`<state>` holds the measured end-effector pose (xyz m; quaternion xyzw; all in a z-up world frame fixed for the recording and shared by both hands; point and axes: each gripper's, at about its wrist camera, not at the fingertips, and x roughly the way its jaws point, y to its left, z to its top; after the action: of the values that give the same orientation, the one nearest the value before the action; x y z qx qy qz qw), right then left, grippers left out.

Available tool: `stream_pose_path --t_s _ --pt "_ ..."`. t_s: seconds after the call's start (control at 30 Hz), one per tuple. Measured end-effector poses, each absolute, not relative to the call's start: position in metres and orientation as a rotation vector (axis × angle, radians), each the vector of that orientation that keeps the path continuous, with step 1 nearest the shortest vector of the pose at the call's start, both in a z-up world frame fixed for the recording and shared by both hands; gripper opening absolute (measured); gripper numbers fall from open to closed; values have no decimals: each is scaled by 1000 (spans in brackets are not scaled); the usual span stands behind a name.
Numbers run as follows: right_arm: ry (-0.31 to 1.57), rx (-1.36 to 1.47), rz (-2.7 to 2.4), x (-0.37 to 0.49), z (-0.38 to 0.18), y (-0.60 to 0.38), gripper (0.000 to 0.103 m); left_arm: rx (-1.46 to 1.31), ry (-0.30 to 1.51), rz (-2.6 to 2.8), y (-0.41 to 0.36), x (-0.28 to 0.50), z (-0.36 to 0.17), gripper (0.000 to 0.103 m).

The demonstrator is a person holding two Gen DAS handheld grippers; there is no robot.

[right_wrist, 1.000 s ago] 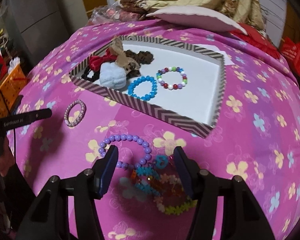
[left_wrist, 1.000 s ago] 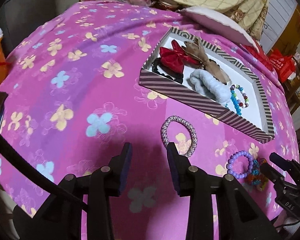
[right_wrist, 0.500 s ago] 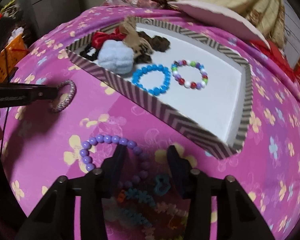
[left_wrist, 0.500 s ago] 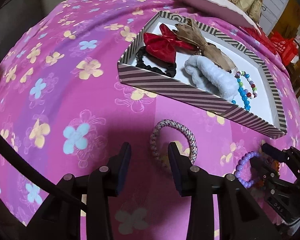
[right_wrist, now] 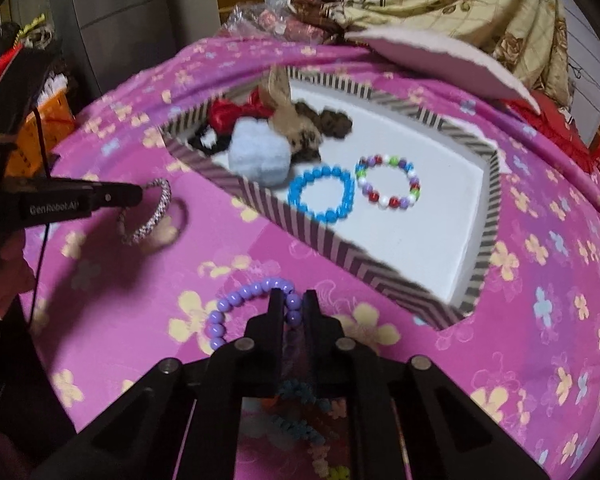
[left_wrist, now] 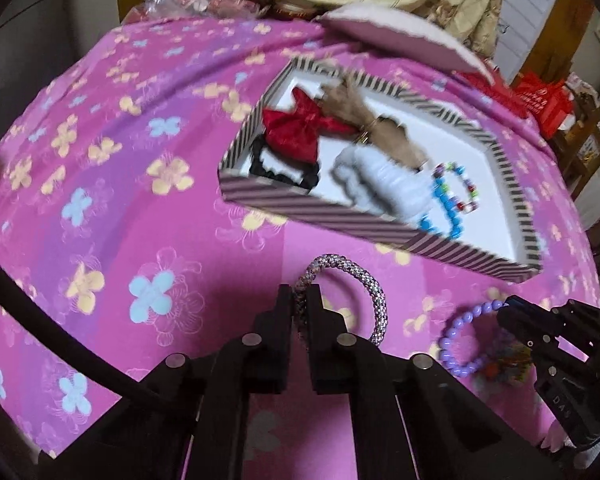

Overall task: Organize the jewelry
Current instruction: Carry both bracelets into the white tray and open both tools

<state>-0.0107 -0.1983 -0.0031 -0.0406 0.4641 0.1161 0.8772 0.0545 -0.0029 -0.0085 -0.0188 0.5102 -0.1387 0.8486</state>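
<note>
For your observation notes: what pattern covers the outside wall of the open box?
Dark-and-pale diagonal stripes, chevron in places, on the box; clearest in the right wrist view.

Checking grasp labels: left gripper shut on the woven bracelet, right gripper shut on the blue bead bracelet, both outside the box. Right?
One error: the right gripper is shut on the purple bead bracelet, as the right wrist view shows. The blue bead bracelet lies inside the striped box. The left gripper is shut on the woven bracelet, outside the box.

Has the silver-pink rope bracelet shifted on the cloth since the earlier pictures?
Yes. The rope bracelet now stands tilted up off the cloth, its rim pinched in the left hand-held gripper, instead of lying flat beside the striped box.
</note>
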Motion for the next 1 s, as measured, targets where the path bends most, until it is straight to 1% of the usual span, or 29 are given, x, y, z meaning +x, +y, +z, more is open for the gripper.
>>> stream_pose_path --t_s 0.2,0.5,0.77,1.0 --pt "908 -89 246 -15 32 -199 9 -42 1019 -316 -8 48 21 19" --pt "851 -99 194 -2 71 -220 9 -13 972 -309 -23 54 46 19" --pt "852 -88 154 15 75 -239 9 40 948 -312 -46 65 55 19" --pt "879 -58 147 29 62 -248 9 77 934 -310 -66 78 57 19"
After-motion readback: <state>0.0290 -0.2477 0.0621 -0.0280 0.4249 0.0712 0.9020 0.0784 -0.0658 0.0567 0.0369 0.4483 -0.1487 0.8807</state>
